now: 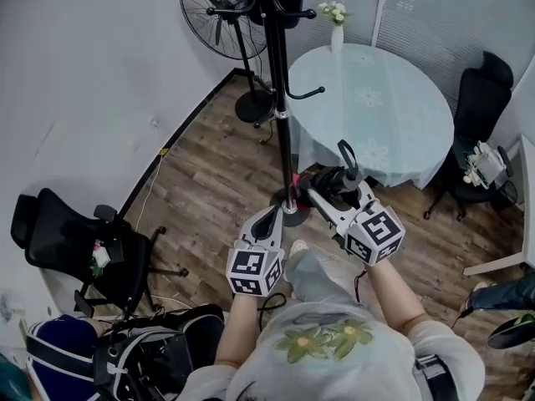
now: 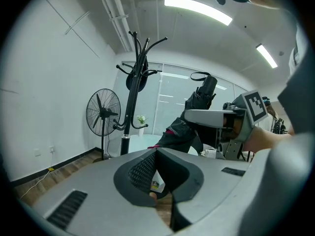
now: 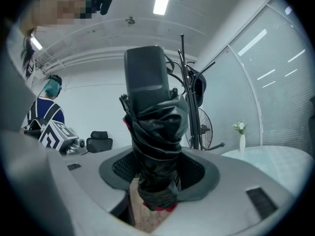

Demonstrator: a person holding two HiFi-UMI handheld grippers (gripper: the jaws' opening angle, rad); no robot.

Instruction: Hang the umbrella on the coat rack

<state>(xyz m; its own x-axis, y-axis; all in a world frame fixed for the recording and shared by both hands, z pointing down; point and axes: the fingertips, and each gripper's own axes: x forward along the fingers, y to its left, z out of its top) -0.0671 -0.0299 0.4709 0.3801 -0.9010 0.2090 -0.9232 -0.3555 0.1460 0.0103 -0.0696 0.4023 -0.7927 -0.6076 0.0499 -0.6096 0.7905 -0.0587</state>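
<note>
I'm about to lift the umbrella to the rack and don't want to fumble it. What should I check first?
1. Right gripper shut on umbrella: ok.
2. Strap loop on the handle free: ok.
3. Coat rack has a bare hook: ok, the lower one.
4. Left gripper empty, jaws together: ok.
5. Strap loop at the hook: not ok, they are apart.
6. Hook will bear the load: cannot tell.

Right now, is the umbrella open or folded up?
Folded up. The umbrella is a tight, wrapped black bundle, clamped in the right gripper.
</note>
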